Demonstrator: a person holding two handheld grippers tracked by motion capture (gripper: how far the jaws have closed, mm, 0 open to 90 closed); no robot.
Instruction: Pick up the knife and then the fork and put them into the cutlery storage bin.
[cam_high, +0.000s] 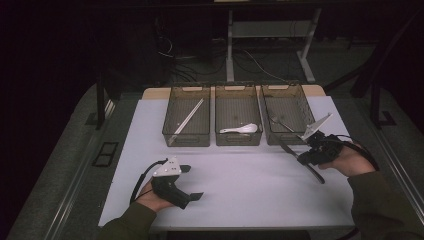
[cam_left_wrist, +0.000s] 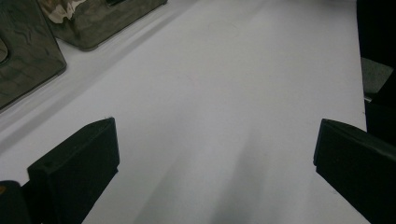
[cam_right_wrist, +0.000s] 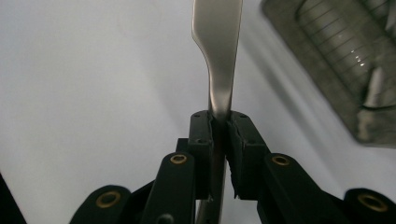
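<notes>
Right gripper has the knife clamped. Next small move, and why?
Probably carry the knife forward over the right-hand bin, then open. The right gripper is shut on its handle beside that bin, which already holds metal cutlery; the other bins hold chopsticks and a white spoon. The left gripper rests open and empty.

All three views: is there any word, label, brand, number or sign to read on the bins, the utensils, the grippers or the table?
None can be read.
Three bins: no label visible.
Knife held by the right gripper: plain metal, no brand mark.
White spoon: too small to tell.
Left gripper and table: no text or sign.
</notes>
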